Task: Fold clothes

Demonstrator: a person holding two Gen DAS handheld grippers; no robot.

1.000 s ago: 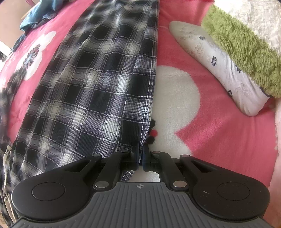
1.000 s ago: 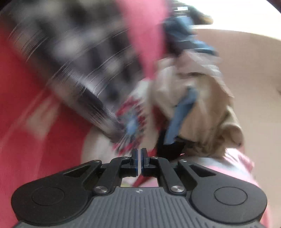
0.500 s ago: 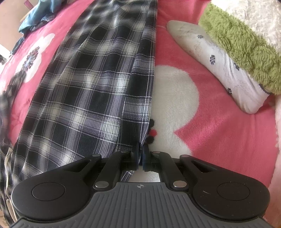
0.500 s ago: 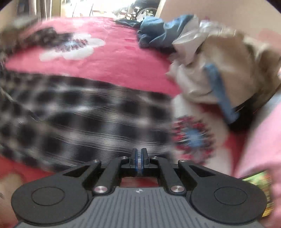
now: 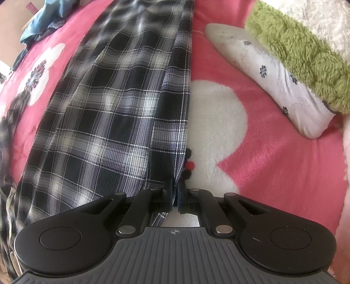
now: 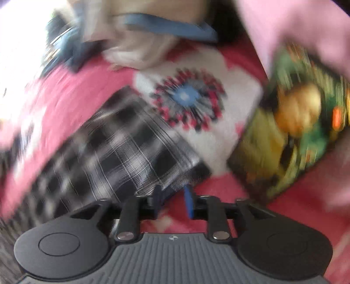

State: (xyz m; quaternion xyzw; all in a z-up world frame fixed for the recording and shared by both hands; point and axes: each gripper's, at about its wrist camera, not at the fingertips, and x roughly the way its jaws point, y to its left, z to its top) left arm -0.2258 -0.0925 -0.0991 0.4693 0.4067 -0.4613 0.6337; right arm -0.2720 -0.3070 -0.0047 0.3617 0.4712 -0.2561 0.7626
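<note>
A black-and-white plaid garment (image 5: 122, 104) lies stretched out along a pink blanket with white flowers (image 5: 273, 166). My left gripper (image 5: 175, 194) is shut on the garment's near edge, with cloth pinched between its pads. In the blurred right wrist view, the garment's other end (image 6: 131, 148) lies flat on the blanket, just ahead and left of my right gripper (image 6: 172, 201). Its jaws are opening. A corner of the plaid reaches the left fingertip (image 6: 158, 196), but only pink blanket shows in the gap.
A white flower-print sock (image 5: 273, 74) and a green fluffy cloth (image 5: 306, 50) lie right of the garment. A blue garment (image 5: 43, 19) sits far left. Near the right gripper are a beige-and-blue clothes heap (image 6: 153, 32) and a colourful printed packet (image 6: 295, 131).
The right gripper has swung and rolled over the garment's end, and its shut pads have come apart. The left gripper keeps its hold and has not moved.
</note>
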